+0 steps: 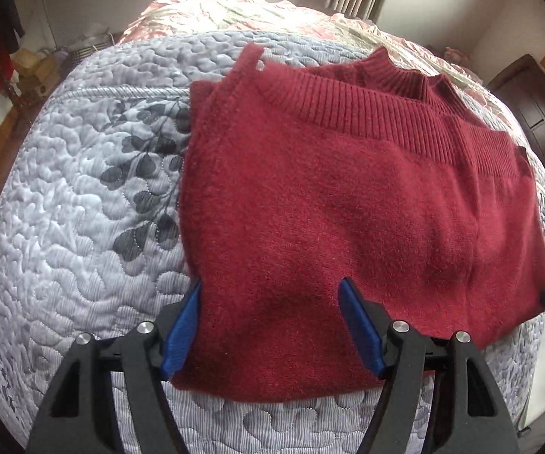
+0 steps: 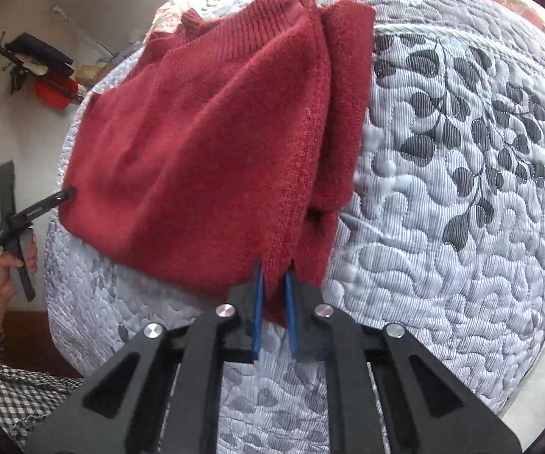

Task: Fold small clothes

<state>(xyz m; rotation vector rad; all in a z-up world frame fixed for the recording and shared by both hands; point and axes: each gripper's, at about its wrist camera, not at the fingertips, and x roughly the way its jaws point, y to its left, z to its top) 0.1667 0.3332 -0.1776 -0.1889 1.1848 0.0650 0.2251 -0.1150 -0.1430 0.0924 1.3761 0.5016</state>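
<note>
A dark red knit sweater [image 1: 348, 196] lies folded on the quilted bed, its ribbed hem laid up near the collar [image 1: 405, 72]. My left gripper [image 1: 270, 283] is open, its blue fingers wide apart on either side of the sweater's near edge. My right gripper [image 2: 273, 276] is shut on a seam edge of the sweater [image 2: 204, 143] at its near corner. A folded sleeve [image 2: 344, 113] lies along the sweater's right side. In the right wrist view the left gripper [image 2: 69, 191] touches the sweater's far left corner, held by a hand [image 2: 7, 276].
The grey-blue quilt [image 1: 83, 204] with a dark leaf print covers the bed. A pink bedspread [image 1: 215, 7] lies beyond it. Dark wooden furniture [image 1: 537, 113] stands at the right, and a wall rack with red items [image 2: 49, 75] hangs past the bed.
</note>
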